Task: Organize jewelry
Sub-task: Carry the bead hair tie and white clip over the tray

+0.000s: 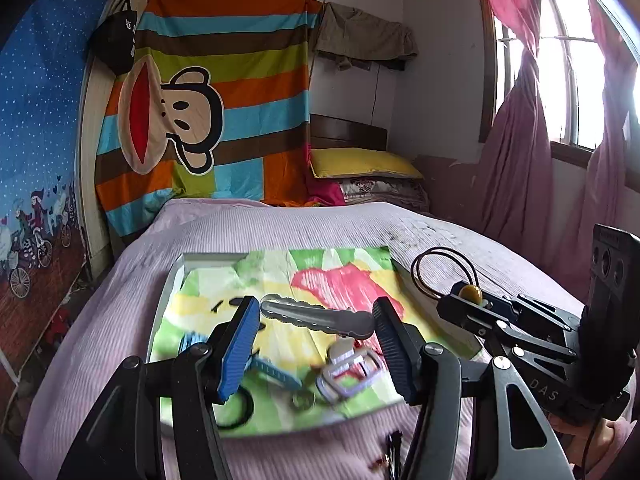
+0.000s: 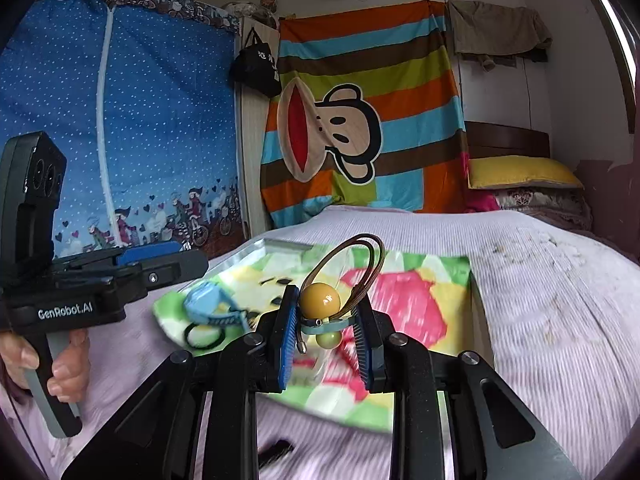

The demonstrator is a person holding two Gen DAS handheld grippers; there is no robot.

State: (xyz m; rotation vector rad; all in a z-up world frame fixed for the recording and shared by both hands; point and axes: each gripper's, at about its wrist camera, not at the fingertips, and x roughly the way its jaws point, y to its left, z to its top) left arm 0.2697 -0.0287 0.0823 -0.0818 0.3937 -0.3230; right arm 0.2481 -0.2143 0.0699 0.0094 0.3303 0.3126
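A tray lined with a bright cartoon cloth lies on the bed. On the cloth are a grey wavy hair clip, a lilac buckle clip, a blue clip and a black hair ring. My left gripper hovers open above them, empty. My right gripper is shut on a brown elastic hair tie with a yellow bead and a green bead, held above the tray's right part. The same tie shows in the left wrist view.
The bed has a ribbed lilac cover. A small dark item lies on it just in front of the tray. A hand holds the left gripper's handle. Pillows are at the far end, a curtained window at the right.
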